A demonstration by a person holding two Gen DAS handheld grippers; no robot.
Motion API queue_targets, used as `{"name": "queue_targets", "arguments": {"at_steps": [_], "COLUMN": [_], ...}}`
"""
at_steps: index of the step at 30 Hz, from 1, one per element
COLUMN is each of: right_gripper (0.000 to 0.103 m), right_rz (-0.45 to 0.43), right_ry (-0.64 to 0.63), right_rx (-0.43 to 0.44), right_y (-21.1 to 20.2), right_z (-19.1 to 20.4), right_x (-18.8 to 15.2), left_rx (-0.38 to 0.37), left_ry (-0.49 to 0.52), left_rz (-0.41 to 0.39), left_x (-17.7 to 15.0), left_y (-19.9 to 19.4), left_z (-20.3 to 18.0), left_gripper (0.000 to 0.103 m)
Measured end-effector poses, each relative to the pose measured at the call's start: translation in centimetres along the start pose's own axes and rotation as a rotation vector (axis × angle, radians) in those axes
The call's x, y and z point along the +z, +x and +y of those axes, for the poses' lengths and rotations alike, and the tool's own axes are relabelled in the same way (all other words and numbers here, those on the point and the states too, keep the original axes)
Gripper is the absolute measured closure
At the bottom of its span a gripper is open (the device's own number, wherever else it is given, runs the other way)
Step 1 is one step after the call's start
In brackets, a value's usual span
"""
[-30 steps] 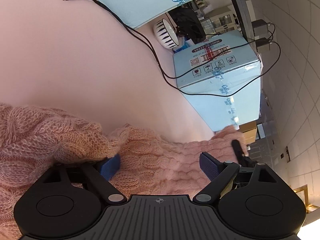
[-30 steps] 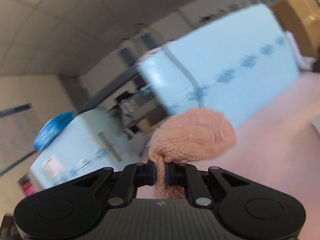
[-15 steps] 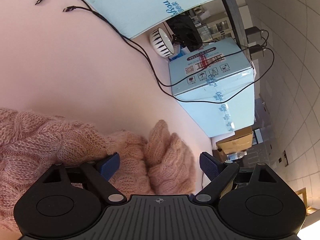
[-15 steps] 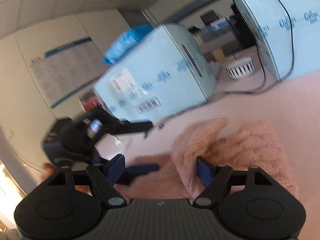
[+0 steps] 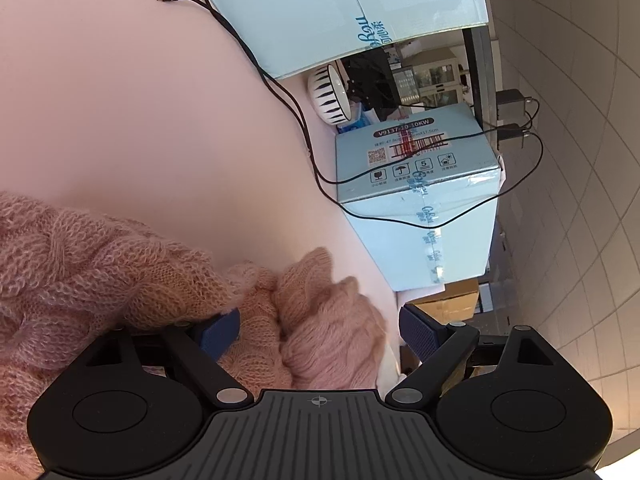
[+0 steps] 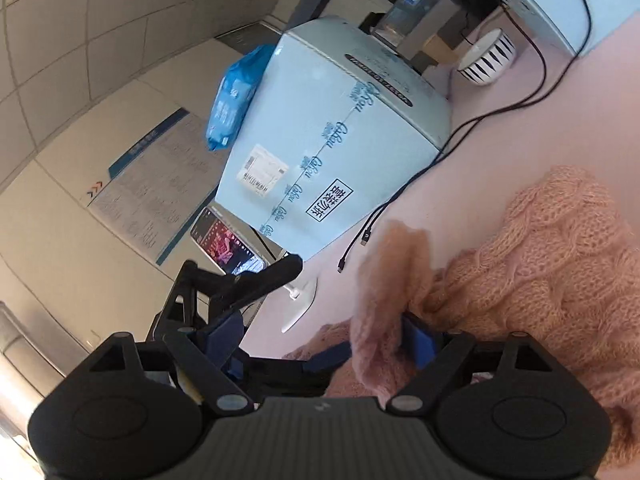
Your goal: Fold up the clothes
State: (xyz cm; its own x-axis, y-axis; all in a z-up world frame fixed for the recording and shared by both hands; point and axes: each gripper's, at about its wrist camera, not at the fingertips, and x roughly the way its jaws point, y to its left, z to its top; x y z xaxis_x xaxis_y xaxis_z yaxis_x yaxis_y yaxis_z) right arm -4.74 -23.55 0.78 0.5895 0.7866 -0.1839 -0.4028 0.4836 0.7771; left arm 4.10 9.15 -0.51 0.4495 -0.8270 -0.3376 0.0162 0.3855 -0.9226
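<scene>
My left gripper [image 5: 320, 330] sits low over the pink cable-knit sweater [image 5: 100, 264], jaws spread wide and gripping nothing. A bunched fold of the knit, with what looks like a sleeve cuff [image 5: 316, 268] poking up from it, lies in the gap between the blue pads [image 5: 220, 328]; the left pad touches the wool, the right one stands clear of it. The sweater rests on the pink tabletop [image 5: 140, 112], heaped toward the left of this view.

My right gripper [image 6: 320, 342] is released too, its jaws wide apart. The right blue pad is pressed into the edge of the sweater [image 6: 560, 272], and a fuzzy flap of knit stands up just in front of it. The other gripper's black frame shows behind my left finger.

Beyond the sweater, two black USB cables [image 5: 256, 64] trail across the table toward the light-blue cartons [image 5: 416, 184]. A white bowl with black stripes [image 5: 328, 94] sits between the cartons. A blue plastic packet [image 6: 234, 98] lies on top of one carton.
</scene>
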Motion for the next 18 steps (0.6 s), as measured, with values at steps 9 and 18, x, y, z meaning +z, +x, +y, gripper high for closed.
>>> {"name": "queue_targets", "arguments": {"at_steps": [9, 18], "right_gripper": [0.01, 0.011], "right_rz": [0.064, -0.068], "right_ry": [-0.006, 0.141], "right_rx": [0.075, 0.166], "right_y": [0.7, -2.0], "right_z": [1.3, 0.1], "right_x": [-0.8, 0.5], "left_rx": [-0.043, -0.058], "left_ry": [-0.052, 0.008], "left_rz": [-0.005, -0.122], "left_x": [0.3, -0.1], "left_y": [-0.2, -4.3], "left_z": [0.8, -1.6], "left_gripper": [0.014, 0.014]}}
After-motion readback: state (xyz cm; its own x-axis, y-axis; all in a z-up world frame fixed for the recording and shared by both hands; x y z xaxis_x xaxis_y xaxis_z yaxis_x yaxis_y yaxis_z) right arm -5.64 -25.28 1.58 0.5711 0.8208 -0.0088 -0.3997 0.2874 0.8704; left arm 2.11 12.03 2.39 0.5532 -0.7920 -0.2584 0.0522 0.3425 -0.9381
